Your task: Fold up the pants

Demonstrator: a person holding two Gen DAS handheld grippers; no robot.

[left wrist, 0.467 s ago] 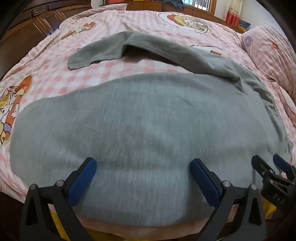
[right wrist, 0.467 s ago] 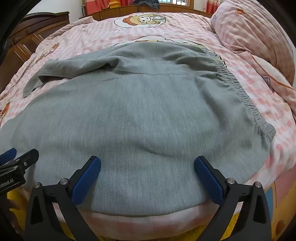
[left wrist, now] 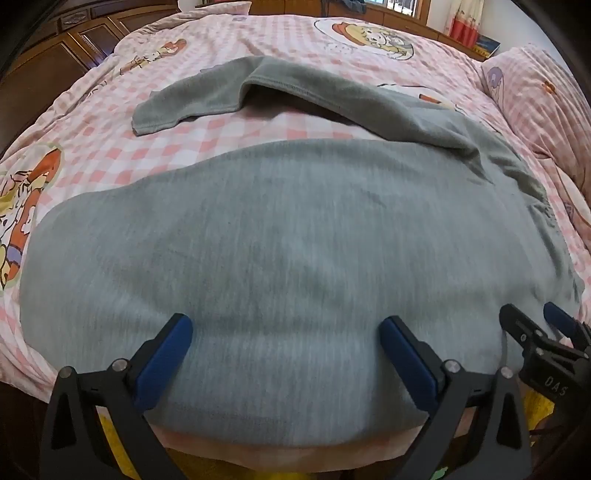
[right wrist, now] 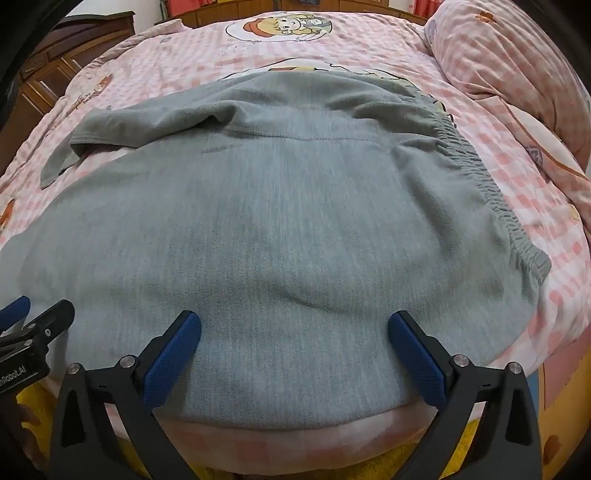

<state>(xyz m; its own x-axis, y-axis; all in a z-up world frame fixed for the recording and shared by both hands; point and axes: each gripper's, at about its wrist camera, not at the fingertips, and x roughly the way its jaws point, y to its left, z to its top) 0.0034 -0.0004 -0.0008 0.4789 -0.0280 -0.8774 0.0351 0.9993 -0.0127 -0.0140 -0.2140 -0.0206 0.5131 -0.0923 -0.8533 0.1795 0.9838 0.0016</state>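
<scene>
Grey sweatpants (left wrist: 295, 236) lie spread on a pink checked bed. One leg lies across the near edge; the other leg (left wrist: 207, 92) angles away, rumpled, at the far left. The elastic waistband (right wrist: 491, 192) is at the right. My left gripper (left wrist: 286, 334) is open, its blue pads over the near leg's edge, holding nothing. My right gripper (right wrist: 295, 332) is open over the same edge nearer the waistband, also empty. Each gripper shows in the other's view: the right one (left wrist: 535, 325) at the far right, the left one (right wrist: 37, 314) at the far left.
The pink checked bedspread (left wrist: 110, 122) with cartoon prints covers the bed. A pink pillow (right wrist: 517, 66) lies at the right. Dark wooden cabinets (left wrist: 44, 55) stand at the left, a wooden headboard (right wrist: 229, 14) at the back. The bed's near edge is just below the grippers.
Both grippers have shifted slightly forward and lower over the near edge of the pants. The pants have not moved.
</scene>
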